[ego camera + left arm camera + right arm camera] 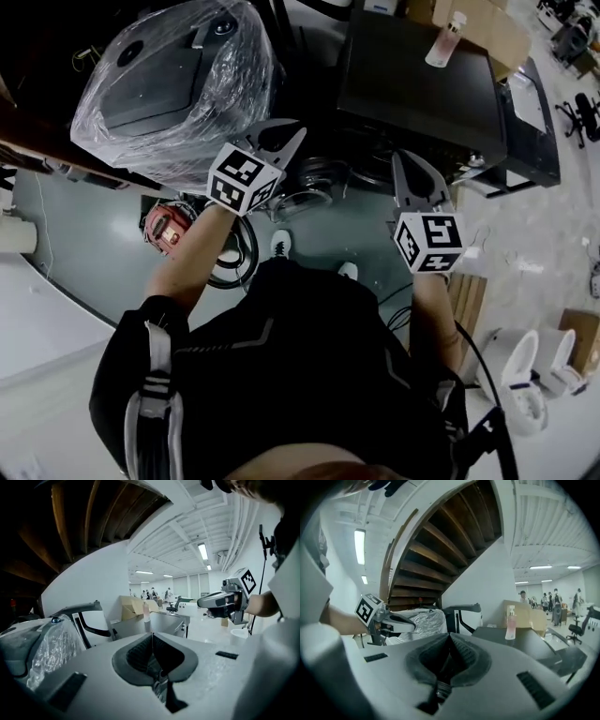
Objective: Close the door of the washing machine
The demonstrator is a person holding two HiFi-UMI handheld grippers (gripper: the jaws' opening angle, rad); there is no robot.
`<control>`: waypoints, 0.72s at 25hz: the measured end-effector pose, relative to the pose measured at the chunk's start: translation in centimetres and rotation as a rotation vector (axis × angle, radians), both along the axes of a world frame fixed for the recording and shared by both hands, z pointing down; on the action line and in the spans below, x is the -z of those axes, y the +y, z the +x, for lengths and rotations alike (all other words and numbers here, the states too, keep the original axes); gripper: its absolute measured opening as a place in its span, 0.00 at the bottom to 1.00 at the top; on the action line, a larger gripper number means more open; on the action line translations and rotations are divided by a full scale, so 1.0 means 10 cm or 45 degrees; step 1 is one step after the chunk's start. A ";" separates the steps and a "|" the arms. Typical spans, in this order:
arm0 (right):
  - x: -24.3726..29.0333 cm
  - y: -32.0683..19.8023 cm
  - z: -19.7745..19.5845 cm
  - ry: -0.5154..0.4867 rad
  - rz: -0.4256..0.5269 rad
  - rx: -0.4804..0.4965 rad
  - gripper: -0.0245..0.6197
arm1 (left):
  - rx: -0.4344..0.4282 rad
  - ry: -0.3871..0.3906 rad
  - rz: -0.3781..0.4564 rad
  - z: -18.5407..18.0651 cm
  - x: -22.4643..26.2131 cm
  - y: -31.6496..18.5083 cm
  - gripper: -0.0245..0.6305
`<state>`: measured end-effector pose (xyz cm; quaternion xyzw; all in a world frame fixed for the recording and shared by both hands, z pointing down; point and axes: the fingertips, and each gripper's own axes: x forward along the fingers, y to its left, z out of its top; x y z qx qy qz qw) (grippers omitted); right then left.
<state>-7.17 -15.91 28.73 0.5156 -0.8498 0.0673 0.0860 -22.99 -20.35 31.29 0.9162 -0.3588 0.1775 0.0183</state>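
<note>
Washing machine [412, 84]: a dark box seen from above, with a pink bottle [446, 39] upright on its top. What appears to be its round door [314, 180] stands swung open at the machine's front, on the side toward the plastic-wrapped appliance [178, 84] that sits beside the machine; shadow blurs the door's outline. Left hand-held gripper [286, 139]: jaws pressed together with nothing between them, hanging just in front of the machine near the door's outer edge and not visibly touching it. Right hand-held gripper [405, 161]: jaws likewise together and empty, held before the machine's front on the far side of the door from the appliance. Step in hand, as judged: the approach to the open door. To do it well, lay the closed jaws of the nearer, left hand-held gripper against the door's outer face, far from the hinge. Push in one steady arc toward the drum opening until the latch seats; a blunt push should serve better than a grasp. Keep the right hand-held gripper out of the closing gap, and finish with firm pressure at the latch side
</note>
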 end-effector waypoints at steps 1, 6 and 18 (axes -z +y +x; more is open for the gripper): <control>-0.09 -0.03 -0.07 -0.016 -0.032 -0.020 0.05 | -0.031 -0.019 -0.005 -0.04 -0.08 -0.06 0.04; -0.62 -0.16 -0.39 0.032 -0.165 -0.106 0.05 | -0.170 -0.079 -0.069 -0.23 -0.54 -0.34 0.04; -1.86 -0.10 -0.95 -0.015 -0.481 -0.269 0.05 | -0.388 -0.381 -0.492 -0.58 -2.43 -0.43 0.11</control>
